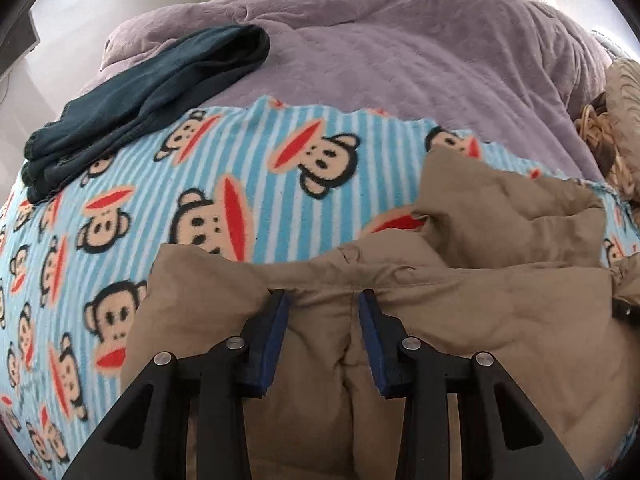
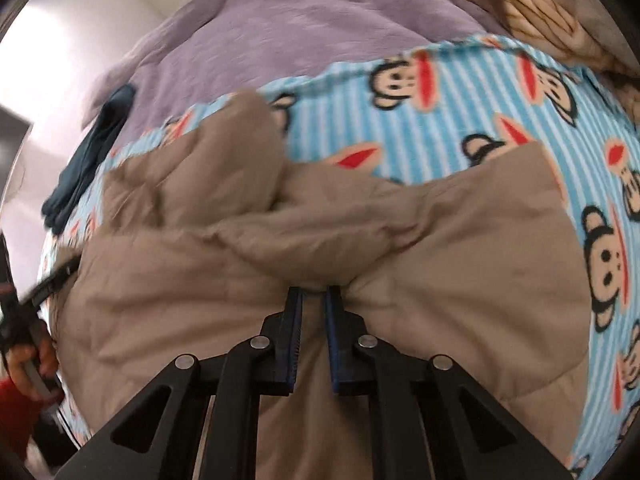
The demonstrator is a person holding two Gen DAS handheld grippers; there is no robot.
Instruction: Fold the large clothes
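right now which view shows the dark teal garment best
The left wrist view: the dark teal garment lies sharp and whole, folded, partly on the purple duvet and partly on the monkey-print blanket. The right wrist view shows it small and blurred at the left edge.

Under both claws lies a tan quilted jacket (image 1: 460, 304), its cloth matt and softly puffed; the left gripper (image 1: 323, 294) has matt black plastic arms, blue rubbery pads and shiny metal pins. Beyond it spreads a fuzzy fleece monkey-print blanket (image 1: 248, 152), a dark teal knit garment (image 1: 152, 80) and a matt, brushed lilac duvet (image 1: 400, 52).
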